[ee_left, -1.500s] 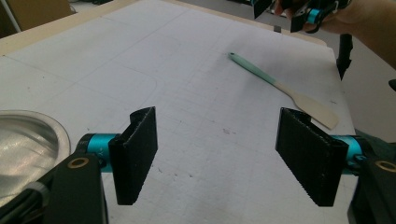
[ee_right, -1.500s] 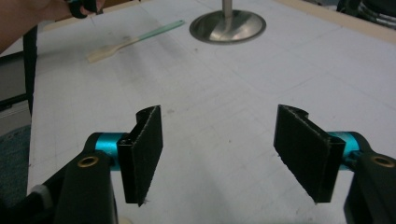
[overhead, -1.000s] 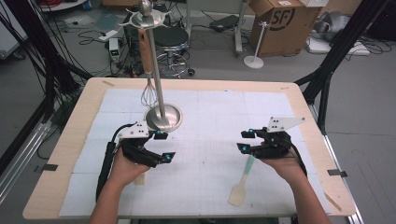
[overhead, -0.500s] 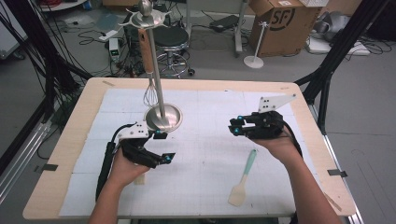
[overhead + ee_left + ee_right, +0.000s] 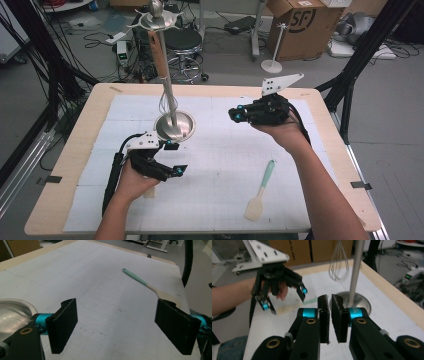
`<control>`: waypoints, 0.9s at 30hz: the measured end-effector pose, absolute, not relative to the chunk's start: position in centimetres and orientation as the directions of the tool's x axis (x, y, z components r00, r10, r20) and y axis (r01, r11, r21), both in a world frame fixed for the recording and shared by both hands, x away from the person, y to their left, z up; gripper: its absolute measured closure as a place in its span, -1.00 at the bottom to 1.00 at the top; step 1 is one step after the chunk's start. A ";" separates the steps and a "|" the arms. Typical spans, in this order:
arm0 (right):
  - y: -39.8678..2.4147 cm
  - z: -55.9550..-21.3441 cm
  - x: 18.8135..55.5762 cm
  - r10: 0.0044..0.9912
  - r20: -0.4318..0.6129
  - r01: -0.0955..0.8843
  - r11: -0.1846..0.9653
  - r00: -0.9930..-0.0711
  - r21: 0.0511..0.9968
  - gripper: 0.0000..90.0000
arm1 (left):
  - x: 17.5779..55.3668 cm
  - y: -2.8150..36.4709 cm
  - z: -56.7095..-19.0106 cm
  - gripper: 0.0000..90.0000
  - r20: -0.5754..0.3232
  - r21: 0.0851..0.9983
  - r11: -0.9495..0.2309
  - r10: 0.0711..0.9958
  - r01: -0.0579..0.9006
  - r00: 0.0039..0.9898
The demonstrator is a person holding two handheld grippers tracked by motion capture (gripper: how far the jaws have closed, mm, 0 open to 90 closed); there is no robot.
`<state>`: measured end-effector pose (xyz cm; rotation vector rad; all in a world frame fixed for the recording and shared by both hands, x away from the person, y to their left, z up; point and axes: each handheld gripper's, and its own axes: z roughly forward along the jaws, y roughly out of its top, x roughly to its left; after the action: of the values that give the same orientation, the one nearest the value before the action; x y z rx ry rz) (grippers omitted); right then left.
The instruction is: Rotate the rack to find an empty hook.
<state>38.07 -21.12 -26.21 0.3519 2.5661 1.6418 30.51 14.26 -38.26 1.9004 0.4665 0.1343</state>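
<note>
A spatula point(image 5: 260, 192) with a mint handle and cream blade lies flat on the white mat near the front right; it also shows in the left gripper view point(image 5: 150, 286). My right gripper point(image 5: 237, 114) hangs above the mat's far right, well away from the spatula. Its jaws have just been closing and stand shut with nothing between them point(image 5: 330, 312). My left gripper point(image 5: 175, 159) rests low beside the metal stand base point(image 5: 175, 127), jaws wide open and empty point(image 5: 116, 325). A wire whisk point(image 5: 339, 262) hangs by the stand's pole point(image 5: 355, 267).
The stand's tall pole point(image 5: 167, 95) rises from the round base at the mat's middle left, topped by a hook ring. The wooden table edge point(image 5: 330, 125) runs close on the right. Cardboard boxes, cables and a stool sit on the floor beyond.
My right gripper has left the spatula's handle end, risen and moved away toward the far side and the stand, its jaws closing. The spatula stays on the mat. The left hand has not moved.
</note>
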 end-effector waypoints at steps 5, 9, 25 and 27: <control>-19.3 -24.7 38.9 0.202 0.057 0.137 0.407 -0.978 0.903 0.95 | 30.3 14.5 -38.2 -0.57 -0.123 0.921 -0.301 0.377 0.247 0.918; -18.0 -23.5 39.6 0.185 0.046 0.118 0.403 -0.982 0.908 0.98 | 30.4 14.5 -38.3 -0.57 -0.127 0.920 -0.301 0.380 0.252 0.916; -13.8 -17.4 42.9 0.202 -0.002 0.074 0.370 -0.979 0.926 0.99 | 30.5 14.5 -38.5 -0.57 -0.137 0.920 -0.295 0.376 0.259 0.916; -13.4 -16.8 43.3 0.213 0.003 0.080 0.356 -0.977 0.931 0.99 | 30.5 14.5 -38.5 -0.57 -0.138 0.920 -0.295 0.375 0.259 0.917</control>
<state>43.32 -13.45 -16.82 0.2706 2.4865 1.6975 30.54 14.52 -38.49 1.8930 0.4646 0.1219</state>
